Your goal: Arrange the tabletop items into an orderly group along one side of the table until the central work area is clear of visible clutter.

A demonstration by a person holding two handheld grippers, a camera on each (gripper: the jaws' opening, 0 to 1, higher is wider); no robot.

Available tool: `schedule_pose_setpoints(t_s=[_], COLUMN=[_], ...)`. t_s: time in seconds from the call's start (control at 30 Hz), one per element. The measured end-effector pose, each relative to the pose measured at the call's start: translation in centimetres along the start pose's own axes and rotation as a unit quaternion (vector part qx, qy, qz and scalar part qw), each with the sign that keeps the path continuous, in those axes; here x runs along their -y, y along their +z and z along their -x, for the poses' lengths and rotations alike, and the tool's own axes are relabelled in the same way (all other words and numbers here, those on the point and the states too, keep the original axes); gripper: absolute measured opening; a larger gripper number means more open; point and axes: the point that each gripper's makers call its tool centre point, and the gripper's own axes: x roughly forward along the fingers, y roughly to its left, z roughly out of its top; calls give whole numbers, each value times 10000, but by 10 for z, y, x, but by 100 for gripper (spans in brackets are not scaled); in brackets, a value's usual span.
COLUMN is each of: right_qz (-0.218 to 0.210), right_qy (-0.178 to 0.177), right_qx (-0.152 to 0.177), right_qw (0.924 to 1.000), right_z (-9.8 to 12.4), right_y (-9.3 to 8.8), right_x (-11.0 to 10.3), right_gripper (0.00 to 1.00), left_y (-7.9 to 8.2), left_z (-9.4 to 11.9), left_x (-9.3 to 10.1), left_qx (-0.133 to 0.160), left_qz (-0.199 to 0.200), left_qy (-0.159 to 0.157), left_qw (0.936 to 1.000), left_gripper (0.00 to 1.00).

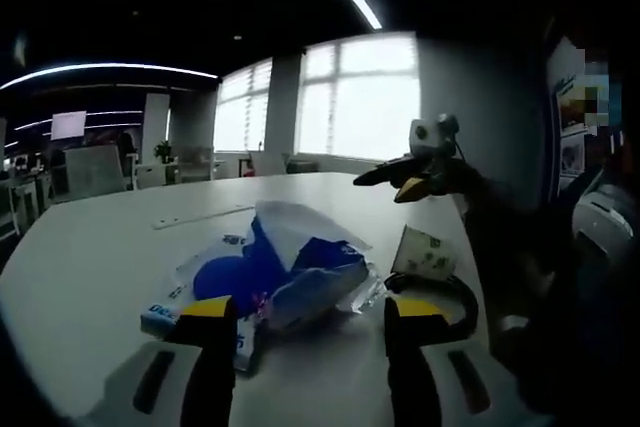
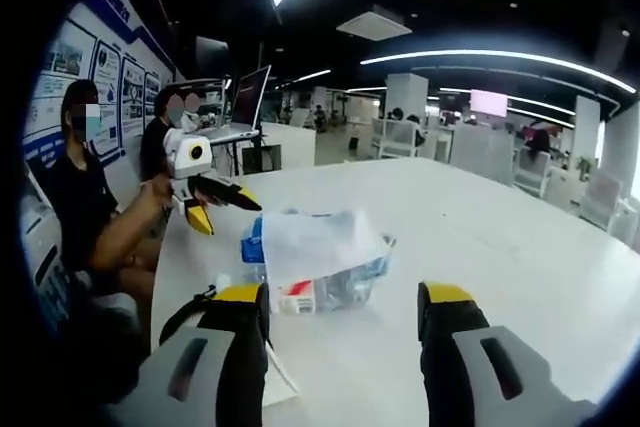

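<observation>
On the white table (image 1: 100,247) lies a crumpled blue and white plastic package (image 1: 285,272), just beyond my left gripper (image 1: 310,309), whose yellow-tipped jaws stand open and apart from it. A paper cup (image 1: 425,252) lies on its side to the right of the package, by a black looped strap (image 1: 455,297). My right gripper (image 1: 395,185) hovers above the table's far right. In the right gripper view the same package (image 2: 320,257) lies ahead of my open right gripper (image 2: 342,297), and the left gripper (image 2: 220,205) hangs at the left, above the table edge.
A long pale strip (image 1: 200,215) lies farther back on the table. Two seated people (image 2: 85,217) are close to the table's edge, with a laptop (image 2: 240,107) behind them. Bare tabletop (image 2: 520,237) stretches to the right of the package. Chairs and desks stand beyond.
</observation>
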Motion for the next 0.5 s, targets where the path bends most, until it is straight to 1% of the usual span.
schedule_pose_setpoints(t_s=[0.5], right_qz=[-110], right_qy=[71], right_qx=[5], right_qw=[9999], right_z=[-14], right_y=[4], right_x=[5], right_gripper=[50], left_y=[-3], left_z=[-9], left_x=[1], left_qx=[-78], left_qz=[59], left_qy=[-101], left_qw=[9999], left_gripper=[55])
